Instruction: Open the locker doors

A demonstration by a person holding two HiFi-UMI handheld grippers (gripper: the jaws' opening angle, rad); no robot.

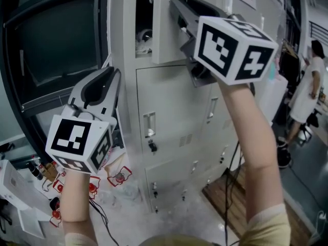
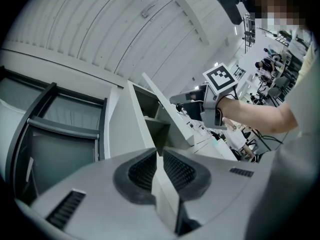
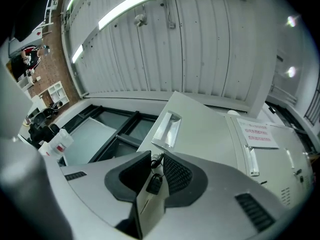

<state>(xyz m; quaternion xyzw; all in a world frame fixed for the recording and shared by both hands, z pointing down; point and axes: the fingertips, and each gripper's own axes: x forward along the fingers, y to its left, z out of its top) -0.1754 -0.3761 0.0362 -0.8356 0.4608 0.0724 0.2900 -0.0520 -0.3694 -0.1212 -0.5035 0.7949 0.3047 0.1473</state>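
Step in hand: swinging the top locker door (image 1: 163, 40), already ajar. Your right gripper (image 1: 177, 6) is clamped on its free edge, by the key (image 3: 154, 183). Your left gripper (image 1: 111, 76) has its jaws together, empty, beside the cabinet. Next move, likely: pull outward in an arc. The lower doors (image 1: 169, 111) are shut.

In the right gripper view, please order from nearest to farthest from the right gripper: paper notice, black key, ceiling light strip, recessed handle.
1. black key: between the jaws.
2. recessed handle: just ahead, on the locker door.
3. paper notice: to the right, on the next locker front.
4. ceiling light strip: far off, upper left.
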